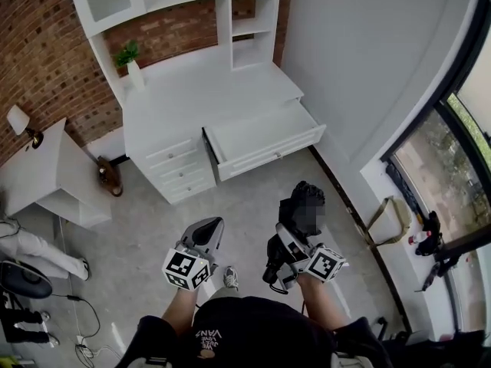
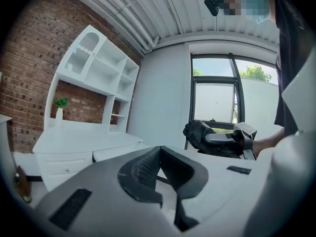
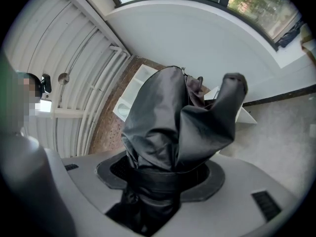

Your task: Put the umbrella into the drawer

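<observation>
Right tool (image 1: 288, 225) (image 3: 165, 174): its jaws squeeze the black umbrella (image 1: 299, 198) (image 3: 168, 122) (image 2: 200, 132) at its tied lower part. The loose cloth sticks out past the tips.
Left tool (image 1: 216, 223) (image 2: 159, 149): the jaws meet at the tips, with nothing in them.
Umbrella: folded up and held in the right tool, over the grey floor (image 1: 253, 205). It is well apart from the drawer.
Drawer (image 1: 268, 156): pulled out from the right side of the white desk (image 1: 199, 98). It is white inside.
Desk: against the brick wall, with a small plant (image 1: 128, 53) on top.
Both tools: side by side, near each other, pointing at the desk.
</observation>
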`<state>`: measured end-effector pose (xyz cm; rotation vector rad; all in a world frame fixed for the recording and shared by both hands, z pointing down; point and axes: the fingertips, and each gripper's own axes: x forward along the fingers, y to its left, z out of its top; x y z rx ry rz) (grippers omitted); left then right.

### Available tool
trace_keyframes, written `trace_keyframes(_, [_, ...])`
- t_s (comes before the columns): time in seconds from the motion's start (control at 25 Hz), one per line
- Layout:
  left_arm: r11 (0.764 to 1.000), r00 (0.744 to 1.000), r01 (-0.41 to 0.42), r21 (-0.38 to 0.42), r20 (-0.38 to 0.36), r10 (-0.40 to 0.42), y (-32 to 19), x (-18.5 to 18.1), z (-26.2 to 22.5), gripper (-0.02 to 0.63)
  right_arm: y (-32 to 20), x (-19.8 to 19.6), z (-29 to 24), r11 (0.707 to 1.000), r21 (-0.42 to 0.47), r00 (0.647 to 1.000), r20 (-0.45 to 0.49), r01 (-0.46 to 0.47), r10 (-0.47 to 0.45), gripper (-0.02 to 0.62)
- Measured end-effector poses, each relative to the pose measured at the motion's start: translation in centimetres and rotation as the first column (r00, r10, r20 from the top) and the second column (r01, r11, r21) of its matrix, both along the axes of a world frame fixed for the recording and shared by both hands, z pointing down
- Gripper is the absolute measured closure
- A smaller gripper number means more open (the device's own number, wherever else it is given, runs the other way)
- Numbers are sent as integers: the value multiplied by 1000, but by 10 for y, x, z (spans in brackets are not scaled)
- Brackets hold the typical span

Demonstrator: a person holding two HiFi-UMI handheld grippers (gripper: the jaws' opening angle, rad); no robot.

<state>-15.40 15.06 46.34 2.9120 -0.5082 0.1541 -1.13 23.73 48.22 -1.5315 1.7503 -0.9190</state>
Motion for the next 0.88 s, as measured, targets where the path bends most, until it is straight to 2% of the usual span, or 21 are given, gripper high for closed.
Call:
trace_keyframes(0.2, [998,998,-62,2,9,62,-66,20,2,598,-62,11,2,999,5,998,26,-51,51,339])
trace_keyframes(0.4, [994,993,-113,6,17,113,-112,35,4,598,-106,19,4,997,4,996,43,-82,82,338])
trace_keyframes(0.68, [995,995,-93,-28,30,94,-153,66,18,598,-151,56,18,995,-38,994,60,-89,91,339])
trace_keyframes(0.88, [999,999,-19,-36,38,20,-187,89,26,598,-192,89,25,999,-45,998,54,-25,27,339])
